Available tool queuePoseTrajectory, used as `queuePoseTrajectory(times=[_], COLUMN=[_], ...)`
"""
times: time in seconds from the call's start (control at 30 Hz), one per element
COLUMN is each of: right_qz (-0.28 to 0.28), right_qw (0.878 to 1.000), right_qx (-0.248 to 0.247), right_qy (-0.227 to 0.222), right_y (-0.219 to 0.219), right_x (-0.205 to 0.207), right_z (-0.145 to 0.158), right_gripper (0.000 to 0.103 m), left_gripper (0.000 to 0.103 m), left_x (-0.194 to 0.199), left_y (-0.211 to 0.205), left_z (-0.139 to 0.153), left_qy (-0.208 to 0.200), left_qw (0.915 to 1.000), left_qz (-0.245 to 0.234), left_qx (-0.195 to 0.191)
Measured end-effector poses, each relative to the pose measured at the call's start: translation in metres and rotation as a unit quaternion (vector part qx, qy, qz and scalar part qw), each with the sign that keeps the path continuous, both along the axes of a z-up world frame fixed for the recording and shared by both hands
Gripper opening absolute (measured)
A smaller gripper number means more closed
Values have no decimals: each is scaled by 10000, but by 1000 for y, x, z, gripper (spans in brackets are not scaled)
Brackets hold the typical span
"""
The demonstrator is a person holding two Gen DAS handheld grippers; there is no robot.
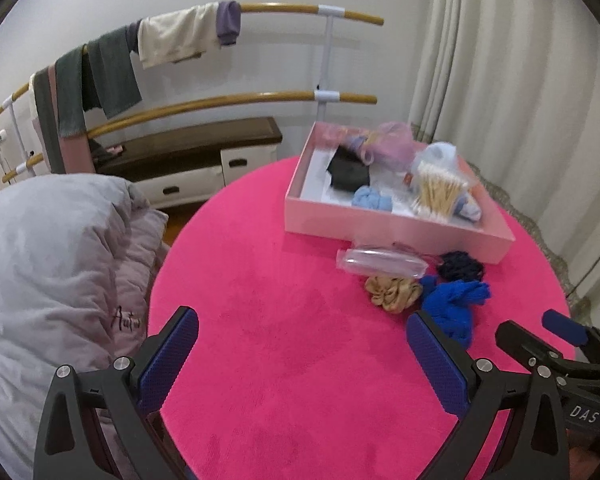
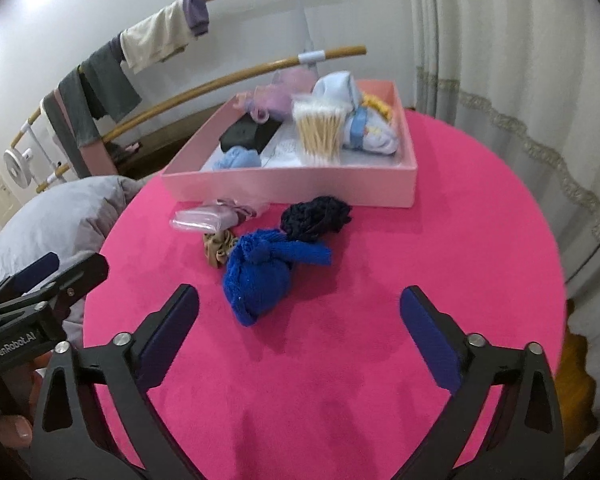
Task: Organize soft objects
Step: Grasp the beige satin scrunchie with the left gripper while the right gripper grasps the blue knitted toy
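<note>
Item: blue knitted sock bundle [image 2: 260, 276], soft, light, squashy, lying on my pink worktop [image 2: 440, 240] just ahead of the pink box [image 2: 292, 188]. I'd pinch its fat rounded body. Both the right hand-held gripper [image 2: 300, 312] and the left hand-held gripper [image 1: 304, 340] stand wide apart, empty.

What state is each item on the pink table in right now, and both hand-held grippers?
Left hand-held gripper: open, empty.
Right hand-held gripper: open, empty, facing the blue sock.
Blue knotted sock: on table, outside box.
Dark navy scrunchie: on table, outside box.
Tan scrunchie: on table, outside box.
Clear plastic packet: lying flat by the box.
Pink box: open, partly filled.
Cotton swabs: inside box.
</note>
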State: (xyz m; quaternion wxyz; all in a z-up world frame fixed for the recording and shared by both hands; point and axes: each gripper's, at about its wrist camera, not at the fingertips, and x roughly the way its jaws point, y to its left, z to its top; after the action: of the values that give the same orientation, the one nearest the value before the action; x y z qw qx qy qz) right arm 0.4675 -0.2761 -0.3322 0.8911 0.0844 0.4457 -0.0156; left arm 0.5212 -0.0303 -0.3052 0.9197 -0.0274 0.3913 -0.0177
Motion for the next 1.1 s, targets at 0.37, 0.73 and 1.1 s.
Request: queuePoseTrajectory(times=[0.37, 0.73, 1.1], right_qz=[278, 461, 117], right_qw=[9985, 9982, 9994], right_qx=[236, 159, 128], right_qy=[409, 340, 310], right_y=[14, 10, -25], right_x=[40, 42, 33], right_z=[-38, -46, -40], right_gripper=[74, 37, 38], left_gripper=[103, 103, 103], left_x=[47, 76, 103], left_y=[-2, -20, -53], left_z=[-47, -71, -91], left_qy=[339, 527, 685], left_qw=[9994, 9981, 9957], left_qz=[-48, -294, -603], left_qx=[-31, -133, -137])
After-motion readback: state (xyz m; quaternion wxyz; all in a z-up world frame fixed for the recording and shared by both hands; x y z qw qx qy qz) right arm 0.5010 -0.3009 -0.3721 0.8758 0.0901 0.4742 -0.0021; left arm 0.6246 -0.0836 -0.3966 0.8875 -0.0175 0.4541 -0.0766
